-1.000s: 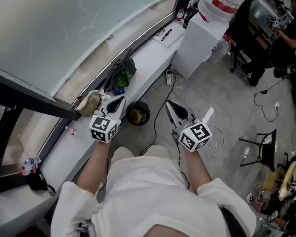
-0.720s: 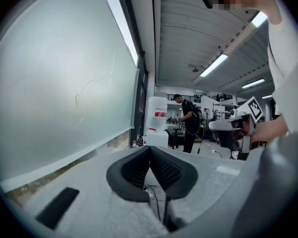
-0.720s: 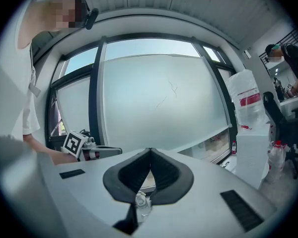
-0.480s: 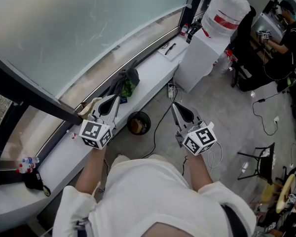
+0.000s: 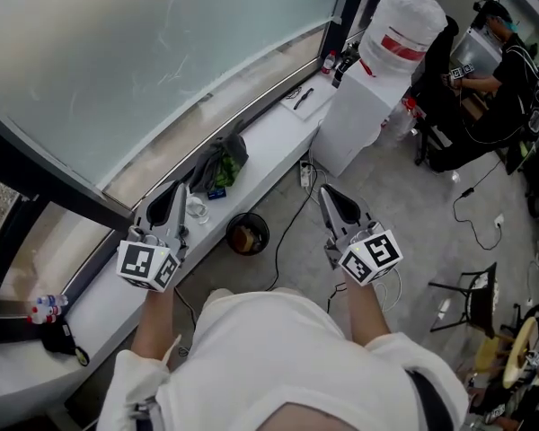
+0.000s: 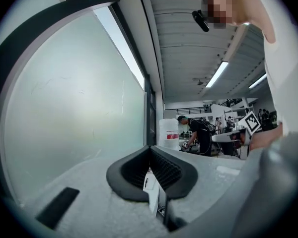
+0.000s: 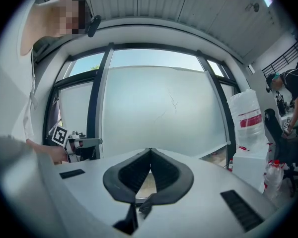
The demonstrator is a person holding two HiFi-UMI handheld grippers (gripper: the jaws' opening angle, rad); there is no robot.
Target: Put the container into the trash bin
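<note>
In the head view a black round trash bin (image 5: 245, 234) with brown waste inside stands on the floor below the white window ledge (image 5: 269, 133). A small clear container (image 5: 196, 209) sits on the ledge just right of my left gripper (image 5: 177, 187), apart from it. The left gripper (image 6: 150, 148) is shut with nothing between its jaws and points level toward the window. My right gripper (image 5: 326, 191) hangs over the floor to the right of the bin. In its own view the right gripper (image 7: 150, 150) is also shut and empty.
A dark bag with something green (image 5: 218, 162) lies on the ledge. A white water dispenser (image 5: 377, 70) stands at the ledge's far end. A power strip (image 5: 305, 173) and cables trail on the floor. People work at the right; a folding stand (image 5: 472, 281) is nearby.
Both grippers have risen, the left one more and toward the ledge on the left. The crumpled brown bag seen earlier on the ledge is now hidden behind the left gripper.
</note>
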